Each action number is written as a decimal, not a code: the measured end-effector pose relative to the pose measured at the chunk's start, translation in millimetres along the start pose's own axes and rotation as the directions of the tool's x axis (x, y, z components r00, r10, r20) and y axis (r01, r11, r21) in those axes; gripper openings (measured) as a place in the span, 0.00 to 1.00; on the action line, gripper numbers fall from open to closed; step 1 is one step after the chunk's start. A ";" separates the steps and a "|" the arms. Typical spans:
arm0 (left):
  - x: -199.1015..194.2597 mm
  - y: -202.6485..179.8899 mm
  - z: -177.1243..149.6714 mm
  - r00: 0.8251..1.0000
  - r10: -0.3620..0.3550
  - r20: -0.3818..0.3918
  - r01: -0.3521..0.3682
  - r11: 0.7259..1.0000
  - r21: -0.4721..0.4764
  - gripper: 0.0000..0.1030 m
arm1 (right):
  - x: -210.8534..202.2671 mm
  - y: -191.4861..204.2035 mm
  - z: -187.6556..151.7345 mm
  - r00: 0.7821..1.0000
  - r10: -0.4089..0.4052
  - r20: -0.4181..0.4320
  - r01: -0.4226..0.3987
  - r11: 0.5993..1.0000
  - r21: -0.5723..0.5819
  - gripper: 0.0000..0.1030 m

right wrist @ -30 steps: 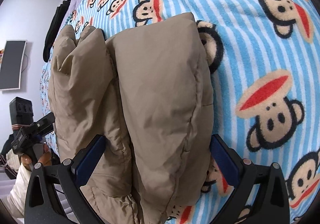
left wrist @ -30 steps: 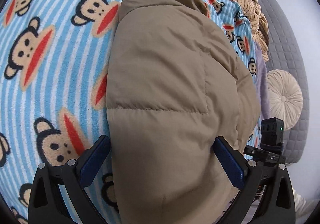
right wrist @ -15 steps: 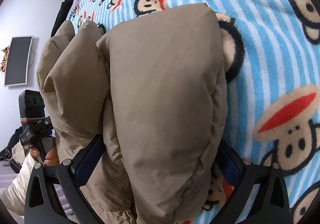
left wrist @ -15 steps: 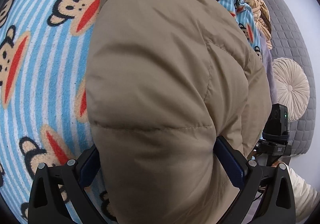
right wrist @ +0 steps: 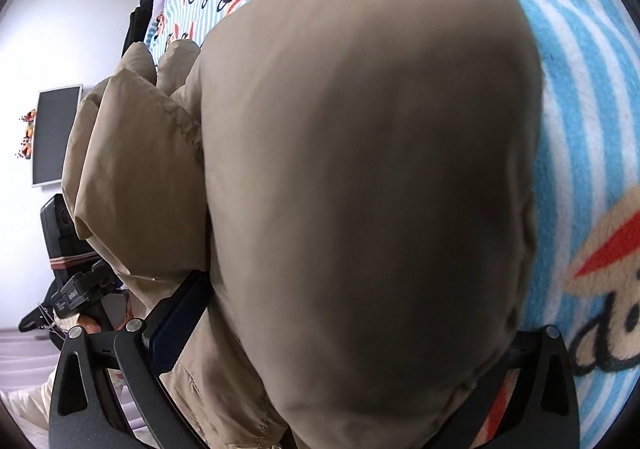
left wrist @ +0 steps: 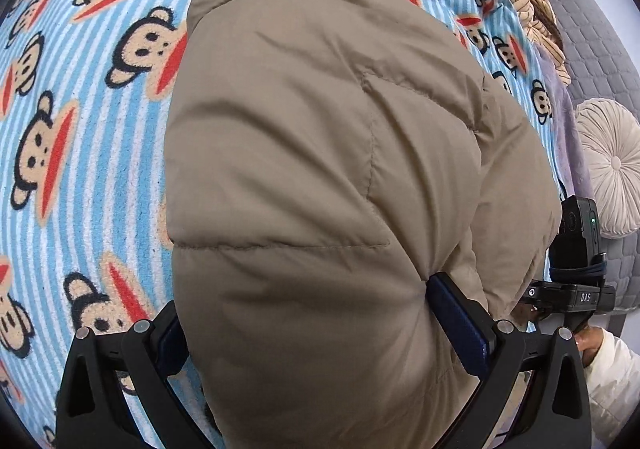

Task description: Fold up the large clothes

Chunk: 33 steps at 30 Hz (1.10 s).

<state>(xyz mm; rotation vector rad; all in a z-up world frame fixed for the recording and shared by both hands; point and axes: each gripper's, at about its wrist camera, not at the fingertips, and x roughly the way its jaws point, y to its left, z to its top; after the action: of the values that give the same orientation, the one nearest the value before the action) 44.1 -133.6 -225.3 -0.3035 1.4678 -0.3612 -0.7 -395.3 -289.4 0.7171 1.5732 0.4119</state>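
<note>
Both grippers, left [left wrist: 316,333] and right [right wrist: 360,333], clench puffy jacket [left wrist: 320,169]; slick padding may slip, undoing fold.

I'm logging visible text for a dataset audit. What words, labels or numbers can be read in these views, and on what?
"DAS": white letters on the black body of the right gripper, seen from the left wrist.
White label on the left gripper, seen from the right wrist: too blurred to read.

left tongs [left wrist: 320,333] clamped, right tongs [right wrist: 340,333] clamped
</note>
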 end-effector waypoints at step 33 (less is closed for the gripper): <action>-103.2 3.7 -25.3 0.984 0.049 0.174 -0.052 0.999 0.014 0.64 | -40.0 39.6 -24.9 0.994 0.070 0.088 -0.070 0.998 0.006 0.46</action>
<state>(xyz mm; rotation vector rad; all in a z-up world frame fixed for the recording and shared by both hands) 12.2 -86.8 -135.4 -0.2756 1.2982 -0.2993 -16.7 -388.7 -230.4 0.7887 1.4715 0.4201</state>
